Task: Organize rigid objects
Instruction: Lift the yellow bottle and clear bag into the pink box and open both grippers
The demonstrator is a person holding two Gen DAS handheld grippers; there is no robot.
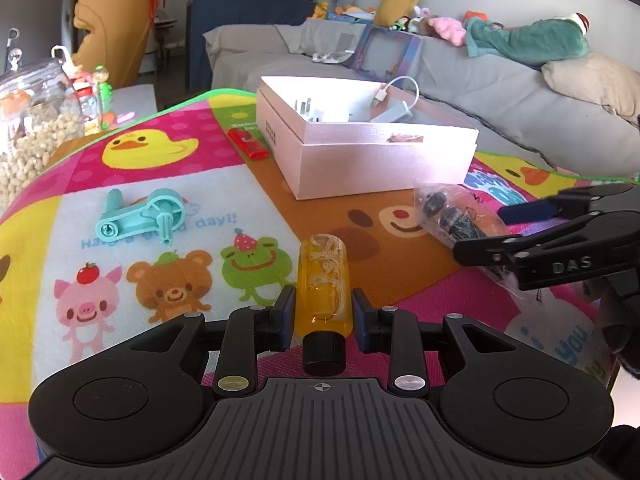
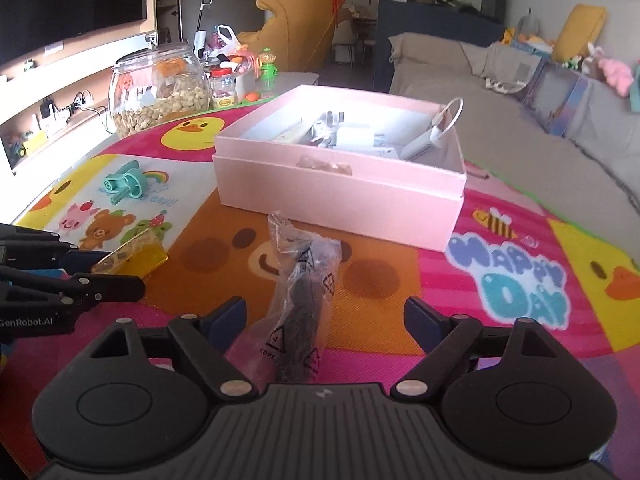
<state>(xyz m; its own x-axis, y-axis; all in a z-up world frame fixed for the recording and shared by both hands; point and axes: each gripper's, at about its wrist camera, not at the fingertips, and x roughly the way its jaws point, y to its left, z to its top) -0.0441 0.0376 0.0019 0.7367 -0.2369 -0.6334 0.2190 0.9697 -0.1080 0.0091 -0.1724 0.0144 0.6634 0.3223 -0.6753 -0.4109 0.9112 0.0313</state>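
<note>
A small amber transparent bottle with a black ribbed screw cap [image 1: 323, 292] is seen nearest the left wrist camera, lying cap toward the lens between the blue pads of the left gripper [image 1: 323, 312]. The jaws are narrowed about it, though whether the pads actually press on its sides cannot be told. At 2 o'clock from the bottle, a crinkled clear plastic bag with dark parts inside [image 2: 298, 312] is laid on the colourful cartoon-printed mat [image 2: 520, 280]; it is straddled by the right gripper [image 2: 324, 316], whose jaws stand wide, well clear of the bag on both sides. At 12 o'clock, an open pale pink cardboard box [image 2: 340, 196] holding white chargers and a cable is placed. A teal plastic crank handle [image 1: 140, 216] is found at 10 o'clock from the bottle, and a red lighter [image 1: 248, 143] lies just beside the box's left side.
</note>
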